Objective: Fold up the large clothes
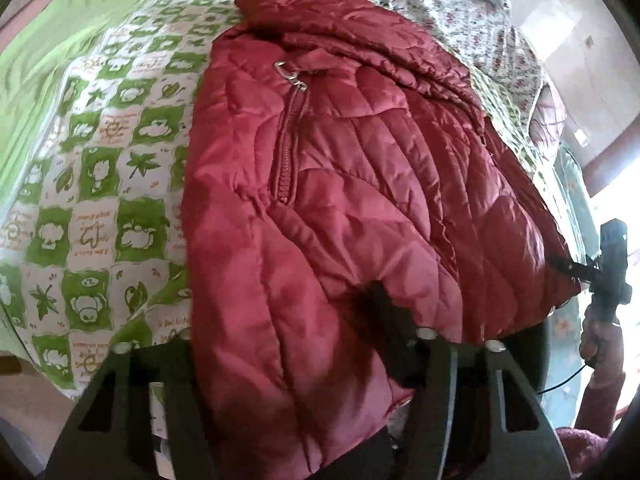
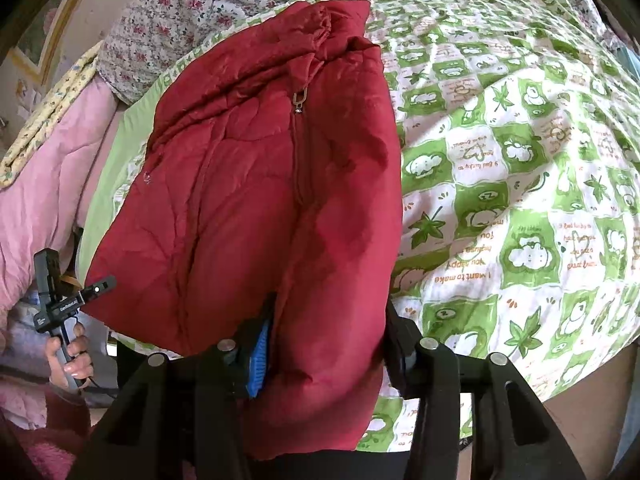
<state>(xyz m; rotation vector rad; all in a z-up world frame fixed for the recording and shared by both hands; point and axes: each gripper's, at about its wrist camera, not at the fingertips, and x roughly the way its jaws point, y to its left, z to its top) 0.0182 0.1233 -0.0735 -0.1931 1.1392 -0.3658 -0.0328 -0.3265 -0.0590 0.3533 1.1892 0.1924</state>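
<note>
A red quilted puffer jacket [image 1: 344, 184] lies on a bed, its zipper closed with the metal pull [image 1: 292, 76] near the collar. My left gripper [image 1: 296, 344] is shut on the jacket's near hem, the fabric bunched between its jaws. The jacket also shows in the right wrist view [image 2: 256, 184]. My right gripper [image 2: 324, 344] is shut on the hem too, a blue pad [image 2: 258, 360] pressing the fabric. The right gripper also shows in the left wrist view [image 1: 600, 268]. The left gripper also shows in the right wrist view [image 2: 68, 300], held in a hand.
The bed has a green and white checked cartoon sheet [image 2: 500, 168]. A floral pillow [image 2: 180, 12] lies at the head. A pink quilt [image 2: 40, 184] is beside the jacket. A plain green cover [image 1: 60, 40] lies at the far side.
</note>
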